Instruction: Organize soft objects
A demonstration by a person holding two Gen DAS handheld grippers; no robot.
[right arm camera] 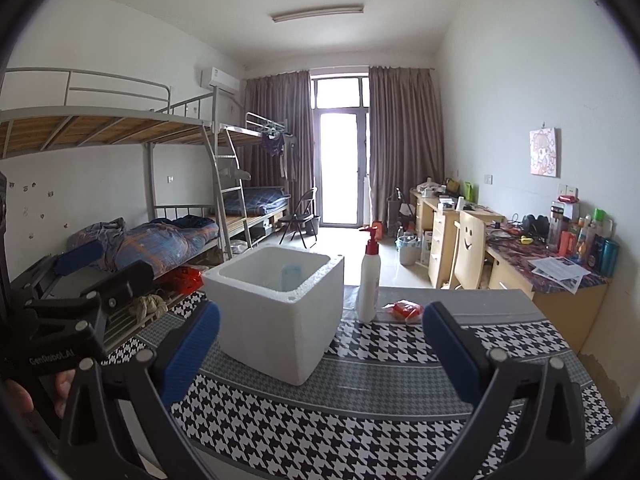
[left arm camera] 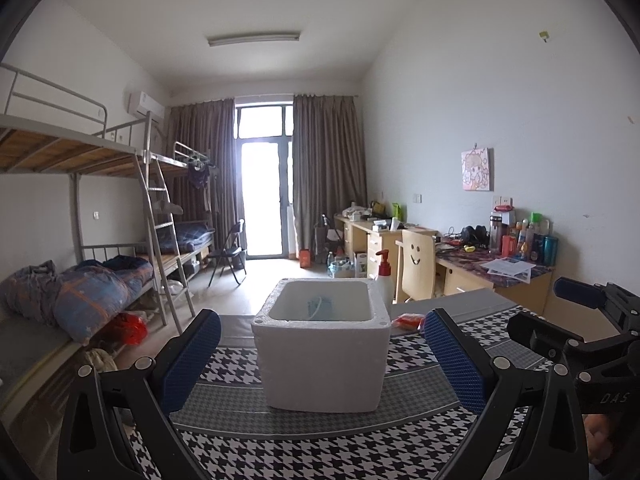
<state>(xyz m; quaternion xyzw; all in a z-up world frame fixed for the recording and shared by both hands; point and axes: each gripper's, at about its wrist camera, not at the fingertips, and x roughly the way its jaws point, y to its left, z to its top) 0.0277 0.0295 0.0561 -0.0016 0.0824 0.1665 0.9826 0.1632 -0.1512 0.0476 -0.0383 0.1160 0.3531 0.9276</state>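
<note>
A white foam box stands on the houndstooth-covered table, straight ahead of my left gripper, which is open and empty. A blue soft item lies inside the box. In the right wrist view the foam box sits left of centre, with the blue item showing inside it. My right gripper is open and empty, short of the box. A small red packet lies on the table beyond it, also seen as the red packet right of the box.
A white pump bottle with a red top stands beside the box. Bunk beds with bedding line the left wall. Desks with clutter and a wooden chair line the right wall. The other gripper shows at the right edge.
</note>
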